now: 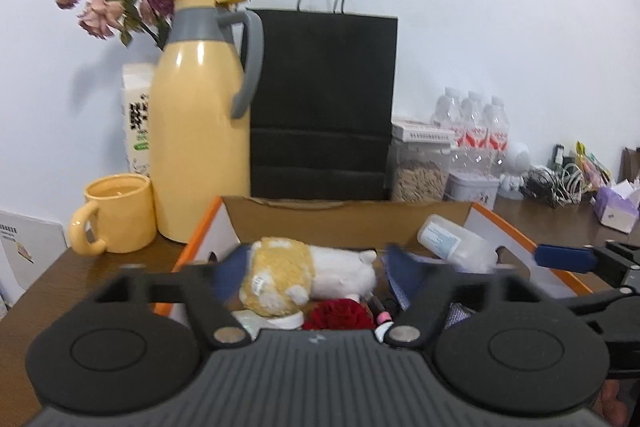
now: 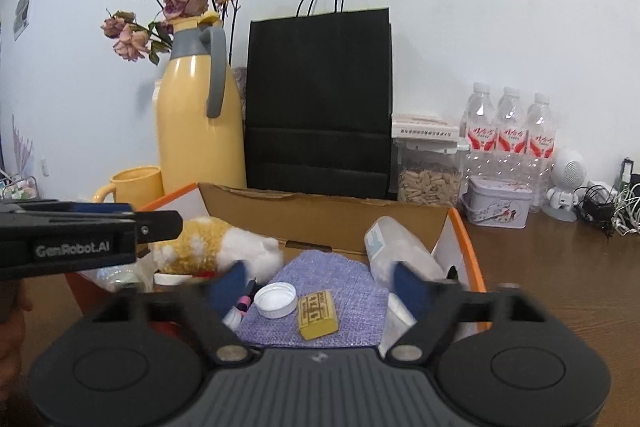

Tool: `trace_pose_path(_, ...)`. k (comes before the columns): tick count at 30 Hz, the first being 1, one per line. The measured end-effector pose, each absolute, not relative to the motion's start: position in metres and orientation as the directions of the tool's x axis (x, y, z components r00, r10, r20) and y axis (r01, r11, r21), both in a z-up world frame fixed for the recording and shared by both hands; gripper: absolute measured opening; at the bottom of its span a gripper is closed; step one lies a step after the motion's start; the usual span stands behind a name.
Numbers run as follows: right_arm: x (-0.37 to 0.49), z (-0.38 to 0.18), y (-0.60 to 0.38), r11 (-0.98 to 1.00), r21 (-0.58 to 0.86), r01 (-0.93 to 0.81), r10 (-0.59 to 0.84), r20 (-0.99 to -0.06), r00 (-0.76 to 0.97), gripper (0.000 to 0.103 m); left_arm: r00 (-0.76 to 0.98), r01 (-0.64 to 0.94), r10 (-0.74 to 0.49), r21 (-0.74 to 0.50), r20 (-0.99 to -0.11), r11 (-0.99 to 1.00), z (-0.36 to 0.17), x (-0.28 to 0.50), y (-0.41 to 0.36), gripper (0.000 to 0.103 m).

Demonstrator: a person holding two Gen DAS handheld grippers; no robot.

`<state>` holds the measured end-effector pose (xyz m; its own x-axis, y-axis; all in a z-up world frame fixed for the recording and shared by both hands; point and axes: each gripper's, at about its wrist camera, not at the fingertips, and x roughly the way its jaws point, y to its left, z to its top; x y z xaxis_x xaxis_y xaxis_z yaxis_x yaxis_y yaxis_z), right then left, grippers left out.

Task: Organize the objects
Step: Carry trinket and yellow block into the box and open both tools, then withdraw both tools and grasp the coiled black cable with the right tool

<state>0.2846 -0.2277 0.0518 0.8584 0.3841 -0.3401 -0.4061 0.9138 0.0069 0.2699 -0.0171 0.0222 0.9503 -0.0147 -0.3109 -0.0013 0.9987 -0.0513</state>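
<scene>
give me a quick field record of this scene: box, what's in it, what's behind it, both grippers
box: open cardboard box with orange edges on brown wooden table
contents: yellow-and-white plush toy, purple woven cloth, white round cap, yellow rectangular block, clear plastic bottle lying down
behind box: yellow thermos jug with grey handle, black paper bag, yellow mug
left gripper: open, over the plush toy, not gripping it
right gripper: open, holding nothing
</scene>
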Motion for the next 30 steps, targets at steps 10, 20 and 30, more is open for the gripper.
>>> trace_pose_path(10,0.273,0.056,-0.231,0.919,-0.009,-0.395,0.370,-0.332,0.868,0.103,0.954,-0.026,0.003,-0.072,-0.300,0.997,0.024,0.259,-0.011,0.103)
trace_pose_path(20,0.261,0.054,-0.238,0.912,-0.013,-0.409,0.380,-0.343,0.859,0.103,0.953,-0.014,-0.011,-0.079,-0.304,0.997,0.019,0.247,-0.011,0.103)
trace_pose_path(30,0.244,0.043,-0.240,0.914,-0.057,-0.403,0.355,-0.373,0.857,0.103,0.945,0.001,-0.025,-0.073,-0.327,0.997,0.009,0.228,-0.008,0.103)
